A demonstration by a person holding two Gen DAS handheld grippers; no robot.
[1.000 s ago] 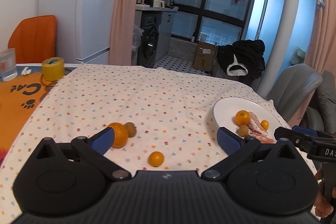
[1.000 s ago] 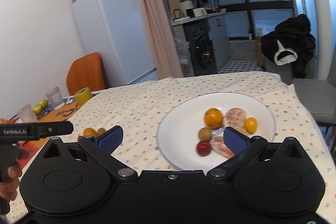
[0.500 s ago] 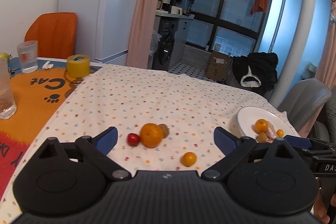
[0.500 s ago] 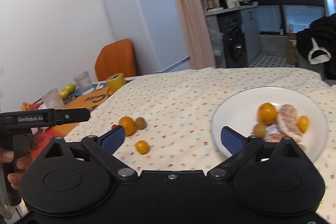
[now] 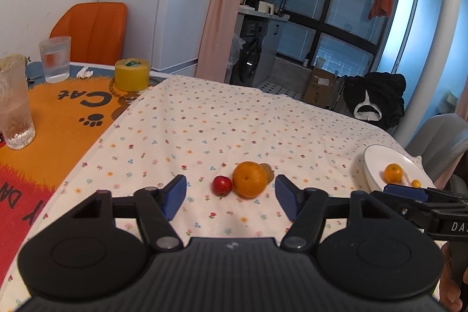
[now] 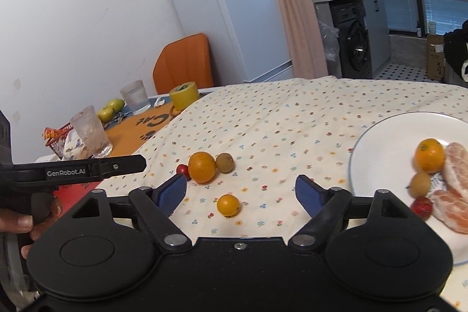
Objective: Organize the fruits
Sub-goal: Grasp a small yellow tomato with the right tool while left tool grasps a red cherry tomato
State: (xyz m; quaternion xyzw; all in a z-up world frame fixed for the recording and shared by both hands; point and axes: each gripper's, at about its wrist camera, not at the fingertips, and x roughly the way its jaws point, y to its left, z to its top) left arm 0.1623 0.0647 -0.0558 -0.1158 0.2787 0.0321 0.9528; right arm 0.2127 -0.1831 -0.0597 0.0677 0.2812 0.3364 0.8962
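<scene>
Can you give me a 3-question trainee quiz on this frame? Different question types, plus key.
1. True or false: the left gripper grips the large orange.
2. How many loose fruits lie on the floral cloth, off the plate?
3. Which fruit sits nearest the right gripper? A) small orange B) red fruit C) brown fruit

Key:
1. False; both grippers are open and empty.
2. Four.
3. A.
</scene>
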